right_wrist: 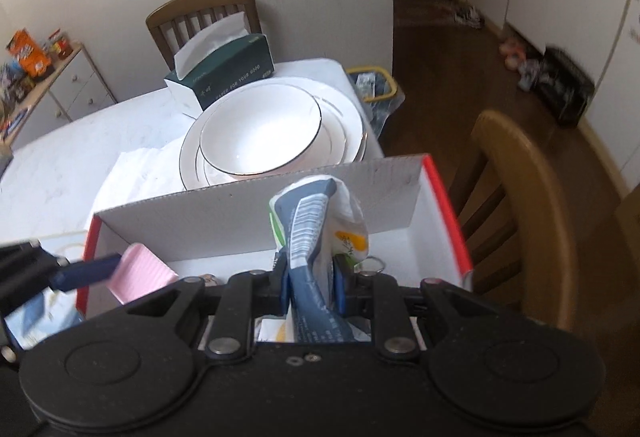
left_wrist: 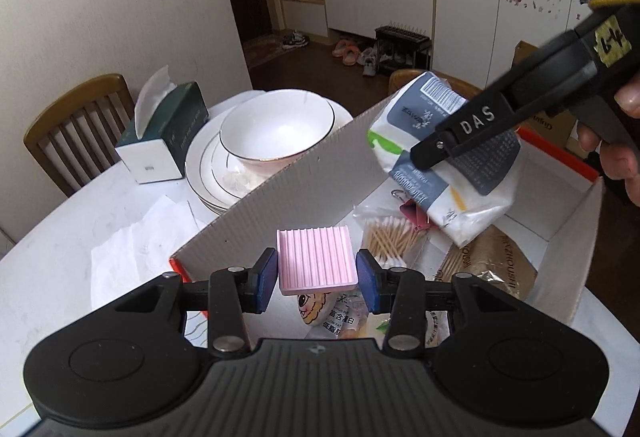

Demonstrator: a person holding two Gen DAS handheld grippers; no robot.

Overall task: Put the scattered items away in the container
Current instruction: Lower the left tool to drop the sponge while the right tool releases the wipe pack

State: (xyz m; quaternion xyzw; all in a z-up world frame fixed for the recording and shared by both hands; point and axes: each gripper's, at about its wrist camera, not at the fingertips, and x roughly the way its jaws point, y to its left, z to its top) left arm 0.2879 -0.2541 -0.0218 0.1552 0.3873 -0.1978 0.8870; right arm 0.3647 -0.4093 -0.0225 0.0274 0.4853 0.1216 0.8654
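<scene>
Both claws loaded, both over the box (left_wrist: 304, 173).

Left claw (left_wrist: 316, 275): clamped on a pink ridged tray (left_wrist: 315, 261), pads on its two side edges, tray roughly level. In the left view it sits bottom centre, just inside the box's near corner. Not released yet.

Right claw (right_wrist: 310, 279): pinching a crumpled wipes pack (right_wrist: 316, 233), blue-white, barcode showing. Pack sticks up out of the jaws, centre of the right view, above the box interior. The left view shows the same pack at upper right, hanging over the box contents and seemingly clear of them.

Already in the box, lower right of the left view: cotton swabs (left_wrist: 386, 237) in a bag, a pink binder clip (left_wrist: 416, 213), a brown packet (left_wrist: 496, 265), a snack pack (left_wrist: 340, 313) under the tray. So most of the small stuff looks stowed.

Left outside: sheet of paper (left_wrist: 132, 237) lying flat on the worktop (left_wrist: 52, 261), left of the box. Could be scatter, could be a liner, can't tell. Bowl (left_wrist: 276, 125) stacked on plates (left_wrist: 212, 181) and the tissue box (left_wrist: 168, 133) sit behind the box, upper centre-left; they look like table furniture, not task items.

My read: near the end. Remaining work is two drops, tray and pack, then maybe the paper. The box has free floor at its far side for the pack.
</scene>
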